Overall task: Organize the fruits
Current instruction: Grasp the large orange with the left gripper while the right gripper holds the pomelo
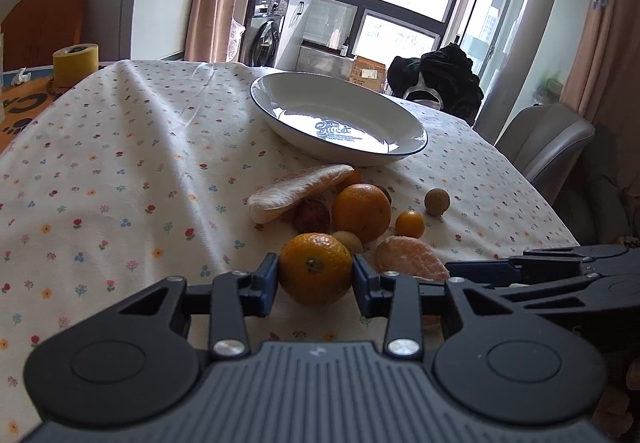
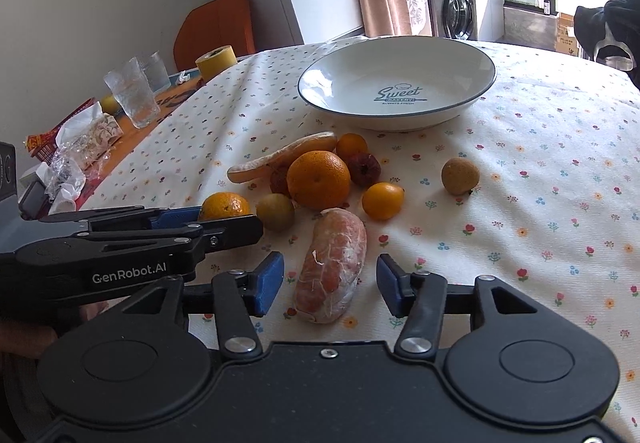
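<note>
A: What has the left gripper (image 1: 315, 275) got?

B: A small mandarin (image 1: 314, 268). The jaws are closed onto it, one blue pad pressed on each side, stem end facing the camera. It sits low over the flowered cloth (image 1: 120, 171) covering the surface; whether it is lifted or resting there I cannot tell from the left wrist view.

A: And the right gripper (image 2: 330, 283)?

B: Jaws wide apart, holding nothing. A peeled citrus segment (image 2: 331, 267) lies on the cloth between the pads, clear of both.

A: Where is the rest of the fruit?

B: Bunched in the middle of the surface, in front of the white plate (image 2: 486, 77) with the dark rim. A large orange (image 2: 319, 178) is at the centre. A long peeled segment (image 2: 280, 157) leans behind it to the left, with a small orange fruit (image 2: 351, 146) beside that. A dark red wrinkled fruit (image 2: 363, 168) touches the large orange on its right, and another reddish one, mostly hidden, is tucked on its left. A greenish-brown round fruit (image 2: 275, 211) is just beside the mandarin. A small yellow-orange fruit (image 2: 383, 200) sits to the right, and a brown round fruit (image 2: 460, 176) lies apart from the group, further right.

A: Anything in the plate?

B: Only its printed lettering; all the fruit is on the cloth.
</note>
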A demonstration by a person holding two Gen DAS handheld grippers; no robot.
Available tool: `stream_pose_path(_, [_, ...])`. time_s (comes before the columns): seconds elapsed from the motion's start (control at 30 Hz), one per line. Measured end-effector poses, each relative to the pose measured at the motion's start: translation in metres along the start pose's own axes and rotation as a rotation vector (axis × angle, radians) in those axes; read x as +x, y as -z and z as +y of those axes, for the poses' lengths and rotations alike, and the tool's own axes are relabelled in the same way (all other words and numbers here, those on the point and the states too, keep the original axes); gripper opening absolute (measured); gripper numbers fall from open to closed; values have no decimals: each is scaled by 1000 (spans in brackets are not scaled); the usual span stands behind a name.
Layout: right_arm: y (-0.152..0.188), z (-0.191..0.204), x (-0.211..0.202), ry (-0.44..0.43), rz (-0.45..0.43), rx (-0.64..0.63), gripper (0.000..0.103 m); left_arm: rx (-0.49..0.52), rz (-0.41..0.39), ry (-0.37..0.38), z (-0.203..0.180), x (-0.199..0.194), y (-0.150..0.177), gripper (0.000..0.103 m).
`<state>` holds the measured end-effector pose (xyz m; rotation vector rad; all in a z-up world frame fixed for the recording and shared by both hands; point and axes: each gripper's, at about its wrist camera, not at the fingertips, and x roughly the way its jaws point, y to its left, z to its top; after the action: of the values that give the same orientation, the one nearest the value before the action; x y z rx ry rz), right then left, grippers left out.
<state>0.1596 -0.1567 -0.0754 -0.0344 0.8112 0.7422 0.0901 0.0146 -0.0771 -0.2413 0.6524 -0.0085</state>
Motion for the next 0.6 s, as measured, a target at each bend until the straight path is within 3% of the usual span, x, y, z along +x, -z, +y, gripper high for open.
stream_pose_path(0.4, [3,33,15,173,13,-135,51,-31,-31,18,16,-17,7,37])
stream_pose_path(0.6, [3,34,16,182,5,-151,47,-51,-35,13,22,-20,10,37])
